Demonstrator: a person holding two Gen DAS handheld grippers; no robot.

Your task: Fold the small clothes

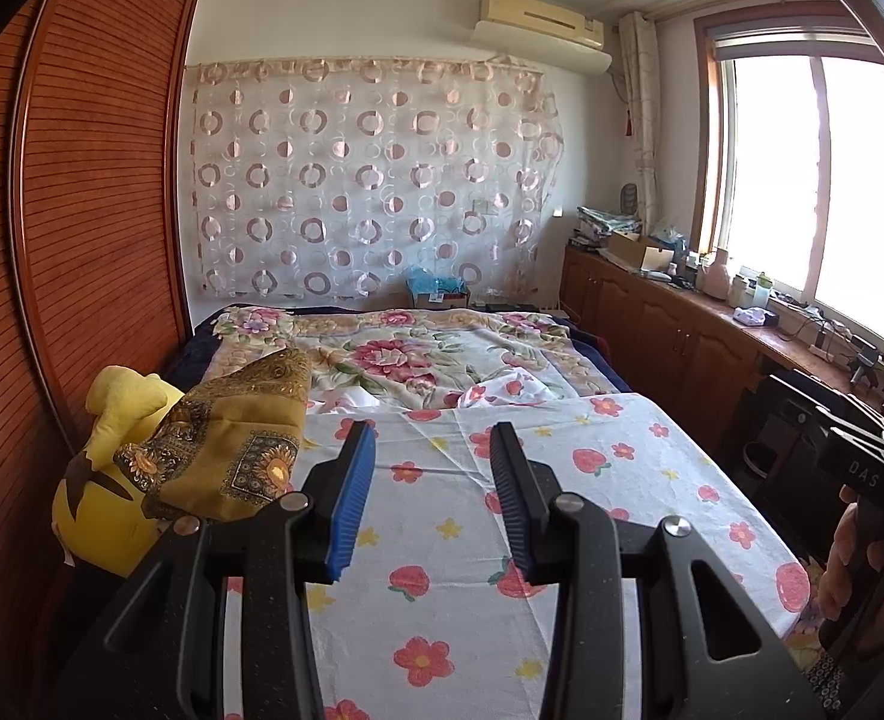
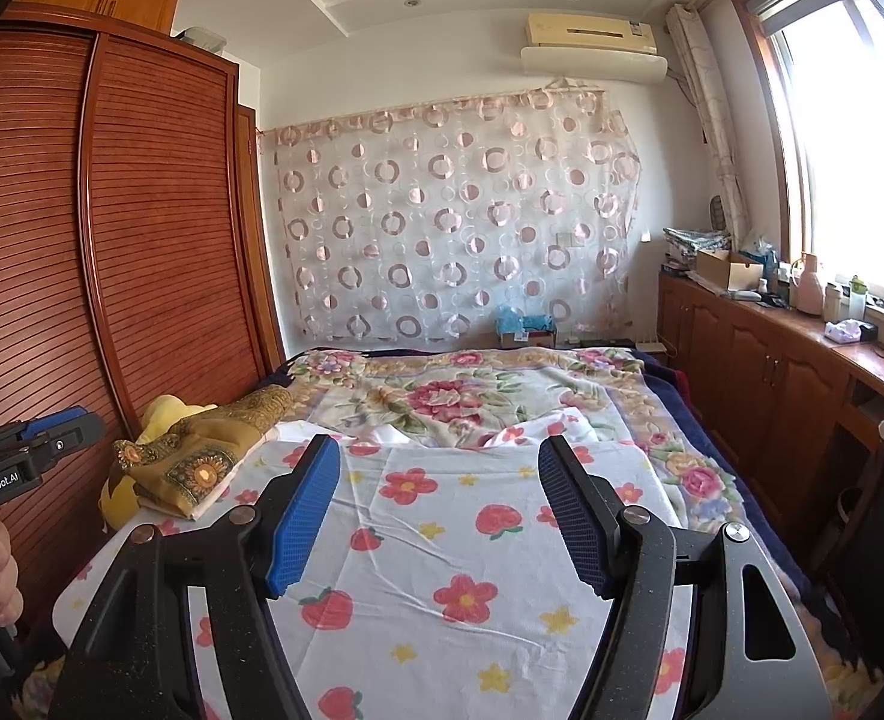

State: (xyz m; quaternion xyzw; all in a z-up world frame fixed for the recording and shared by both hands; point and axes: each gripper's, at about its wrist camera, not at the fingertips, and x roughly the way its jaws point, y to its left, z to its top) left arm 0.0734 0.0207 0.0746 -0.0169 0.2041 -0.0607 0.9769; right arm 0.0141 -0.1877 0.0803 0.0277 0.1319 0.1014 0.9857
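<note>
The white strawberry-and-flower printed cotton cloth (image 1: 562, 480) is spread flat on the bed beneath both grippers' spread, empty fingers (image 1: 354, 480). Being light and limp, it is best pinched at a corner.

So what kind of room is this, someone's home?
Most likely a bedroom in a home: a bed with flowered covers, a tall slatted wooden wardrobe beside it, and an air conditioner on the wall.

left wrist view: low over the bed (image 1: 562, 510), looks along it to the far curtain wall (image 1: 369, 180) | right wrist view: same way, a bit to the right | both show: bed, wardrobe (image 2: 141, 228), window (image 2: 850, 138)
</note>
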